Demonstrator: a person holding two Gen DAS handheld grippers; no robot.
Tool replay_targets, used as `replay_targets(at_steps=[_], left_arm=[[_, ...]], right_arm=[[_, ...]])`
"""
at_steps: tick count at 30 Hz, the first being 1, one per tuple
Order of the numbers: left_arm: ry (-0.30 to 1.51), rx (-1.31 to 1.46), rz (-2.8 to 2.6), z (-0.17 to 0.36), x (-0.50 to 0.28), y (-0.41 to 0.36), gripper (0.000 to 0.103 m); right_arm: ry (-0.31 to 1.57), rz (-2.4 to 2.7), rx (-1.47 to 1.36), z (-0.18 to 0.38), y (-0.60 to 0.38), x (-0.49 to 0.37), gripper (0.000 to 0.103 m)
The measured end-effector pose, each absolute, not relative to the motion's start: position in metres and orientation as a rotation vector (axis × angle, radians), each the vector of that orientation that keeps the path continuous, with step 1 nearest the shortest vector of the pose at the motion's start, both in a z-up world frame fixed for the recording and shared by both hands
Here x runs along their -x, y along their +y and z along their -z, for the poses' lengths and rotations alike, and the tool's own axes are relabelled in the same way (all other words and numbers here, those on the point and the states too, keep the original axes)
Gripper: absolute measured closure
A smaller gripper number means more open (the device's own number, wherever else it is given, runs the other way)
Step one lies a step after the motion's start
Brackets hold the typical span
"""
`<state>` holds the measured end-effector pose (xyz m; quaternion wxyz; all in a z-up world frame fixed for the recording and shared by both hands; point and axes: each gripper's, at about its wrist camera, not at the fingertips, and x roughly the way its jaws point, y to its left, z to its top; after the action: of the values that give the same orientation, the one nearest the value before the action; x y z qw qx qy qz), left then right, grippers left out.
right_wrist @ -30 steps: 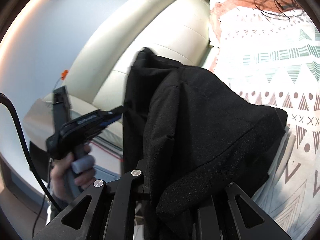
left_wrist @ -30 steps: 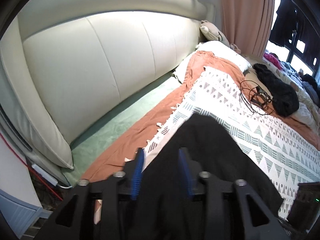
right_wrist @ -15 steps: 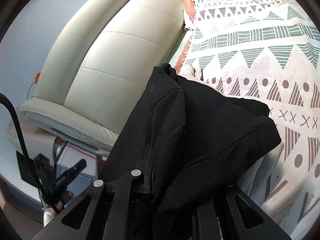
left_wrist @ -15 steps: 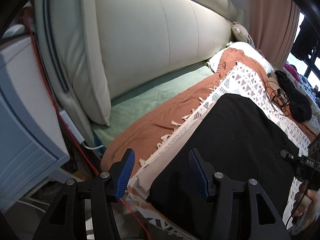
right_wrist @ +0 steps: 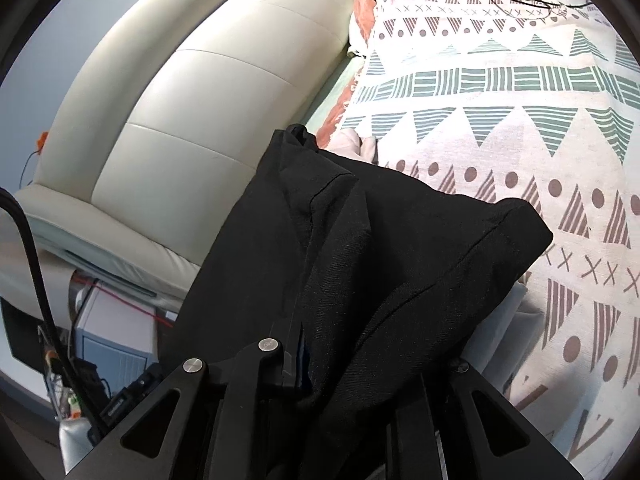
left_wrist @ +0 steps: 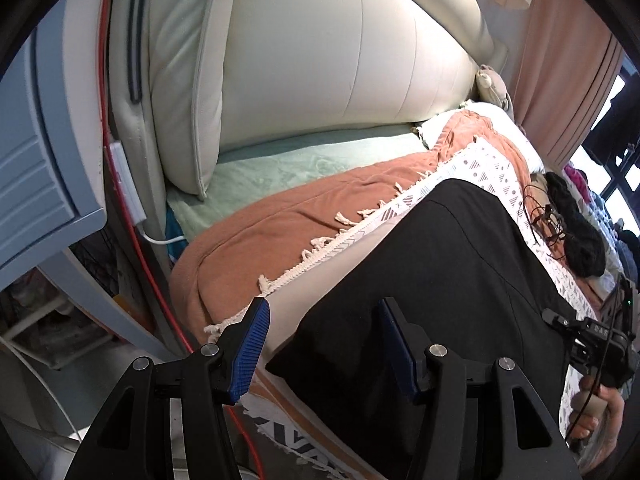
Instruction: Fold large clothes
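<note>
Black garment [right_wrist: 360, 272] drapes right gripper [right_wrist: 360, 376] (jaws easing apart, grip unclear).

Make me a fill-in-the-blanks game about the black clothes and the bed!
1. The garment lying on the bed is coloured ____.
2. The pads on the left gripper fingers are coloured ____.
3. The patterned blanket has rows of dots, crosses and ____.
4. The fringed blanket lies on top of an ____ bedspread.

Missing words: black; blue; triangles; orange

2 black gripper [left_wrist: 322, 346] fingers with ribbed blue pads [left_wrist: 250, 354] and silver screws [left_wrist: 209, 349] are seen.
</note>
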<state>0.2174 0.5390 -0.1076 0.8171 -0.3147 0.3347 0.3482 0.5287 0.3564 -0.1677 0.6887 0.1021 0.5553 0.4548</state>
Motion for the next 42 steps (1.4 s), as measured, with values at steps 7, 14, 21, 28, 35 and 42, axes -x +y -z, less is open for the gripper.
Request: replay_targets(at_steps=[7, 14, 21, 28, 35, 42], left_arm=[[0.699, 0.683, -0.775, 0.123, -0.211, 0.544, 0.028], [0.727, 0.66, -0.786, 0.131, -0.207, 0.538, 0.025], [0.76, 0.648, -0.821, 0.134, -0.202, 0.538, 0.022], [0.787, 0.583, -0.857, 0.122, -0.2, 0.512, 0.022], [0.737, 0.54, -0.814, 0.1, -0.188, 0.478, 0.022], [0.699, 0.515, -0.744, 0.073, -0.192, 0.439, 0.019]], right_arm=[[1.219, -0.988, -0.125, 0.17, 0.332, -0.503, 0.053], [1.187, -1.073, -0.006, 0.156, 0.337, -0.446, 0.023], [1.192, -1.105, 0.057, 0.166, 0.339, -0.398, 0.023], [1.228, -1.064, 0.106, 0.186, 0.324, -0.383, 0.023], [1.158, -0.978, 0.099, 0.159, 0.298, -0.403, 0.023], [1.107, -0.919, 0.075, 0.134, 0.266, -0.415, 0.023]])
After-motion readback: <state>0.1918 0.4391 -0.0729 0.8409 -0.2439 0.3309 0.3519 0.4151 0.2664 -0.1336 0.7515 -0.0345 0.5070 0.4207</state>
